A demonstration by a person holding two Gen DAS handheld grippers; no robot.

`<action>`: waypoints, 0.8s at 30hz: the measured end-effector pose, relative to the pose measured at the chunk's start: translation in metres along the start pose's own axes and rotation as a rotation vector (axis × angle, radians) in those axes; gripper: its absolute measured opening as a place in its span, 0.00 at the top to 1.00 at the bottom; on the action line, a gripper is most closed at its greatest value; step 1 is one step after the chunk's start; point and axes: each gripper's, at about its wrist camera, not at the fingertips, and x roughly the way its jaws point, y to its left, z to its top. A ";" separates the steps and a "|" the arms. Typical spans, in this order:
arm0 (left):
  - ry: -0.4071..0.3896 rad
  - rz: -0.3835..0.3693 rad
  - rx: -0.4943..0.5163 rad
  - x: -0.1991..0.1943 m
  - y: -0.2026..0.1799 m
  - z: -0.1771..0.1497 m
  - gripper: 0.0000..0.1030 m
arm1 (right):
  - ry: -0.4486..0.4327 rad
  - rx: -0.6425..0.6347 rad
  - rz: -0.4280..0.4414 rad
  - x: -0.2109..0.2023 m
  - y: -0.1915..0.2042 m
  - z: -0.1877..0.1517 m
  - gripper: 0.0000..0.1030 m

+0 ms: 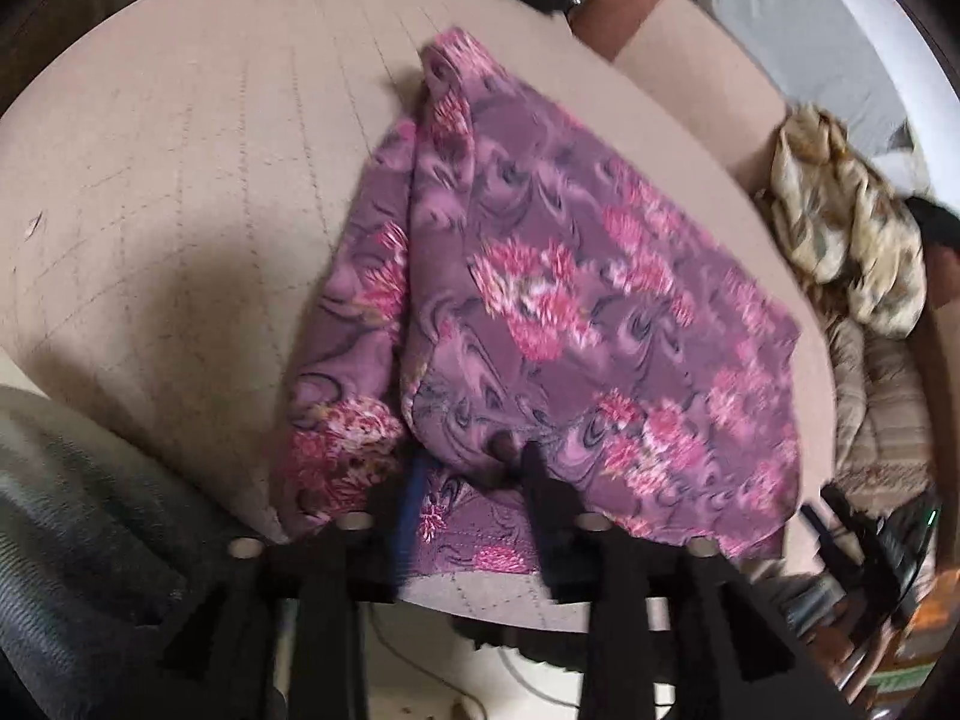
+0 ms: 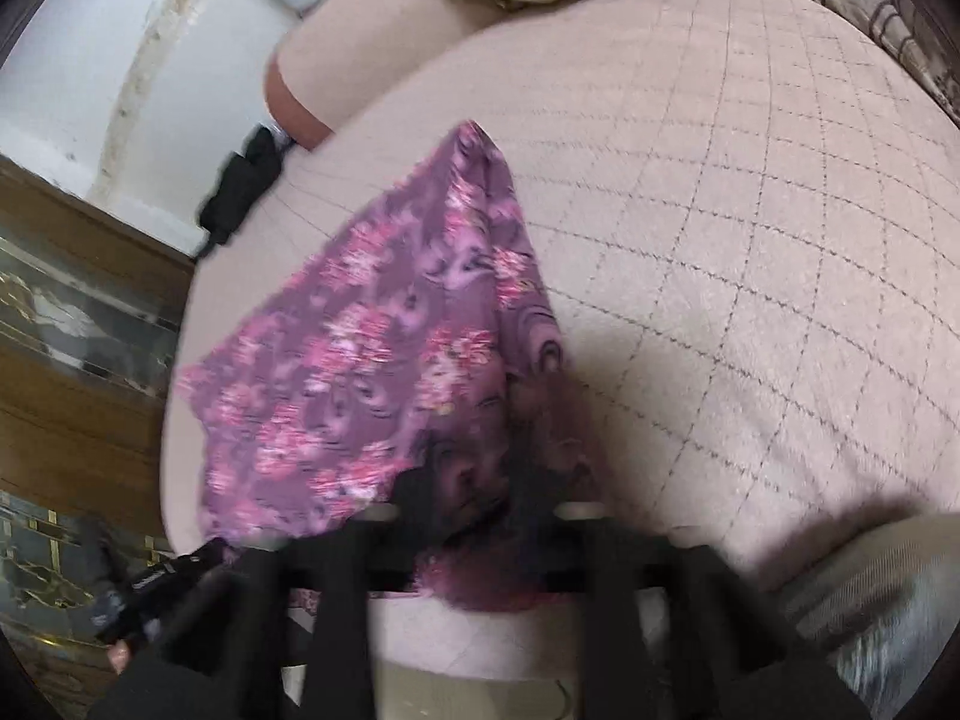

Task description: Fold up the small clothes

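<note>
A purple garment with pink flowers (image 1: 540, 300) lies partly folded on a beige quilted cushion (image 1: 180, 180). My left gripper (image 1: 474, 468) is shut on the garment's near edge and lifts it a little. In the right wrist view the same garment (image 2: 372, 348) hangs up from the cushion (image 2: 750, 240) toward my right gripper (image 2: 474, 486), which is shut on its near corner. The pinched cloth hides the fingertips of both grippers. The other gripper (image 2: 162, 588) shows at the lower left of the right wrist view.
A crumpled beige patterned cloth (image 1: 852, 240) lies at the right of the cushion. A black item (image 2: 240, 186) sits at the cushion's far edge. A grey cloth (image 1: 72, 510) is at the near left. A wooden cabinet (image 2: 78, 360) stands beside the cushion.
</note>
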 end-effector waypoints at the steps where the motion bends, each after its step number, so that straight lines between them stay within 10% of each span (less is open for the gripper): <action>1: 0.001 -0.007 -0.013 -0.002 0.004 -0.001 0.63 | 0.005 -0.002 0.018 -0.001 0.002 -0.005 0.44; 5: 0.048 -0.001 -0.018 0.008 0.010 -0.002 0.63 | 0.073 -0.033 0.004 0.015 0.010 -0.020 0.47; 9: 0.010 0.023 0.016 0.005 0.001 -0.005 0.95 | 0.093 -0.055 -0.031 0.027 0.014 -0.016 0.95; 14: -0.089 0.046 0.046 -0.016 -0.002 -0.008 0.95 | 0.010 -0.098 -0.054 0.002 0.021 -0.020 0.96; 20: -0.020 0.097 0.062 -0.003 -0.002 -0.007 0.90 | 0.126 -0.102 -0.133 0.031 0.014 -0.022 0.93; 24: -0.150 0.081 -0.013 -0.039 0.015 -0.005 0.55 | 0.043 -0.098 -0.081 0.001 0.022 -0.020 0.52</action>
